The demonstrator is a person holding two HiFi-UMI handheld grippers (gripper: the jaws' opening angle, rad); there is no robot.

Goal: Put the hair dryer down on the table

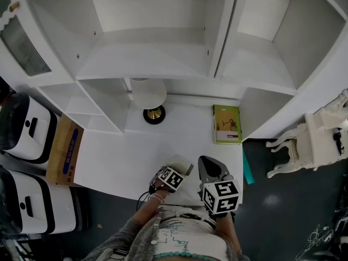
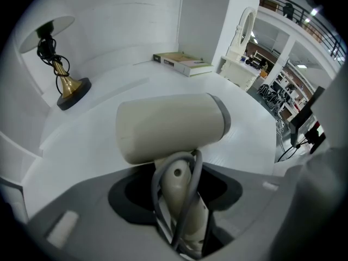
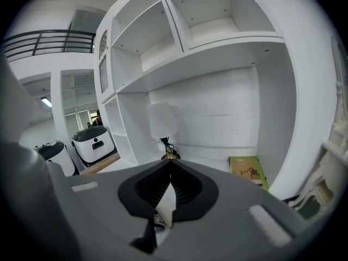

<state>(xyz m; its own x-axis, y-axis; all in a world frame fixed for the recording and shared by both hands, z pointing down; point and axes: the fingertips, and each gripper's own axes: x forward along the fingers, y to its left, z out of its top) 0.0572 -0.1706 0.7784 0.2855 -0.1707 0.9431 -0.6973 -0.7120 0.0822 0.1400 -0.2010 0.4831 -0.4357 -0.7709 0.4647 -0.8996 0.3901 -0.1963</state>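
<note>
The left gripper view shows the left gripper [image 2: 177,192] pinching the handle of the hair dryer [image 2: 168,125]. The handle stands up between the two jaws, and a grey cord [image 2: 191,196] is looped around it. The big cream part of the hair dryer sticks out sideways above the gripper, up over the white surface [image 2: 87,137]. Far back on the surface there is a lamp [image 2: 57,64] with a gold foot, and a book [image 2: 182,63] lies flat near the far wall. In the head view, the left gripper [image 1: 174,173] and the hair dryer [image 1: 181,164] are over the near edge of the surface [image 1: 119,156], close to the person's body. I cannot tell if the hair dryer touches the surface there. The right gripper [image 1: 206,165] is just beside it, on the right, also at the near edge. The lamp [image 1: 151,100] stands at the back in the middle, and the green book [image 1: 227,124] lies at the back right, well apart from both grippers. White shelves [image 1: 147,50] rise behind the surface. In the right gripper view, the right gripper [image 3: 169,165] has its jaws pressed together at the tips, with nothing between them. It looks toward the lamp [image 3: 163,125], the book [image 3: 247,172] and the shelves [image 3: 179,42].
</note>
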